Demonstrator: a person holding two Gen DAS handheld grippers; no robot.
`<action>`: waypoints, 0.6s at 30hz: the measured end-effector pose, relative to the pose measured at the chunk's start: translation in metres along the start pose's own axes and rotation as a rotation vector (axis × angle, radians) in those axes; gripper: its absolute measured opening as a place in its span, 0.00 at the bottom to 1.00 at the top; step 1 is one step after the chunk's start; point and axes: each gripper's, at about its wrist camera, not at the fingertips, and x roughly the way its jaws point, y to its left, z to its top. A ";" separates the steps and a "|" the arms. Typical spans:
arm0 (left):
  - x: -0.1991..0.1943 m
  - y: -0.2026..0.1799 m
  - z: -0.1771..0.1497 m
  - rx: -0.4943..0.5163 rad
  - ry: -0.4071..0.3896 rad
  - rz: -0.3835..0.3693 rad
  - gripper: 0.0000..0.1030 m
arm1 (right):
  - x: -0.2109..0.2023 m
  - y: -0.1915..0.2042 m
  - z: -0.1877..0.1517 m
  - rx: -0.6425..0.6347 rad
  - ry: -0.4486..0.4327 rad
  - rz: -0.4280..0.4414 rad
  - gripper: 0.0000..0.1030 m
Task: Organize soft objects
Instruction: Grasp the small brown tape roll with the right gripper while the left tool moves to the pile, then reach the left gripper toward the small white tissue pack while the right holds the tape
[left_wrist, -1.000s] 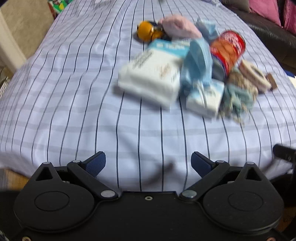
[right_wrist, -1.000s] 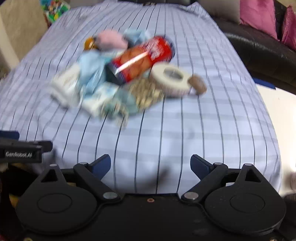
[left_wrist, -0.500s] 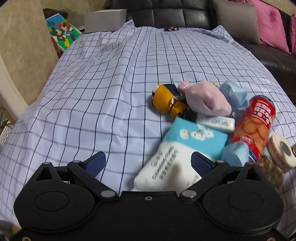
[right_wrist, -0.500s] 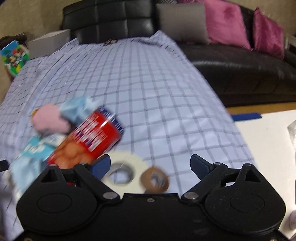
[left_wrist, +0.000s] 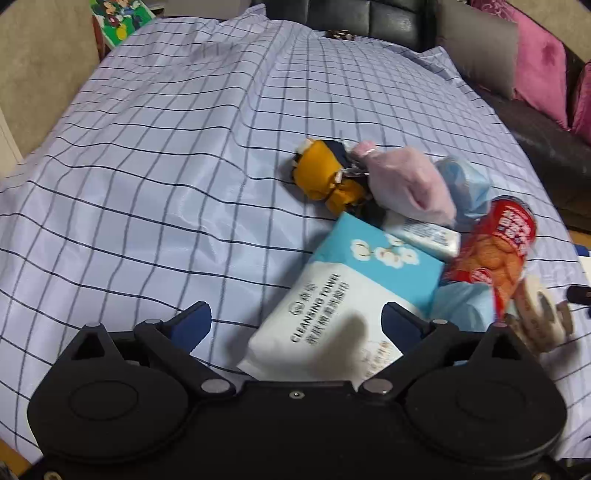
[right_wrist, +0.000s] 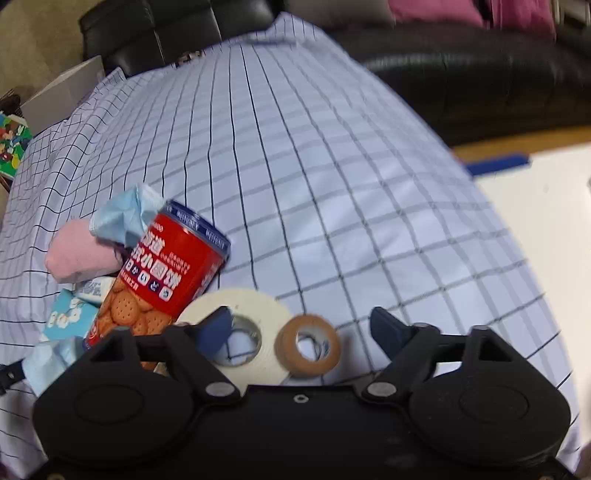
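Readable text first: the big white-and-blue soft pack (left_wrist: 347, 295) says "CLEANSING TOWEL" w/ Chinese characters under it and a cotton-flower print on its blue end. The red can (right_wrist: 162, 280) carries white Asian characters, a biscuit photo on its lower half and a dark blue rim band w/ lettering too small to read. A small white pack (left_wrist: 424, 232) has blue print, illegible.

Soft things sit in a pile on the checked cloth (left_wrist: 166, 166), right of centre in the left wrist view: yellow-and-navy plush toy (left_wrist: 325, 177), pink fabric bundle (left_wrist: 410, 184) touching it, crumpled light-blue pieces (left_wrist: 465, 181) behind and beside the can. The can lies on its side against the pile. A wide white tape roll (right_wrist: 258, 332) lies flat, touching the can's lower end; a small brown tape roll (right_wrist: 308, 345) is just beside it.

Left gripper (left_wrist: 295, 325): jaws wide, hovering over the towel pack's near end, the pack between the blue pads but not pinched. Right gripper (right_wrist: 303, 332): jaws have just been closing, at mid spread now, both tape rolls between them; left pad overlaps the white roll's hole, no squeeze visible.
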 end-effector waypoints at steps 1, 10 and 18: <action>-0.001 -0.001 0.000 0.004 -0.002 -0.011 0.93 | 0.003 -0.002 0.000 0.018 0.019 0.011 0.72; -0.014 -0.014 -0.004 0.053 -0.053 -0.040 0.93 | 0.034 -0.014 -0.001 0.150 0.107 0.016 0.53; -0.032 -0.043 -0.014 0.156 -0.142 -0.089 0.93 | 0.027 0.000 0.000 0.092 0.056 0.010 0.34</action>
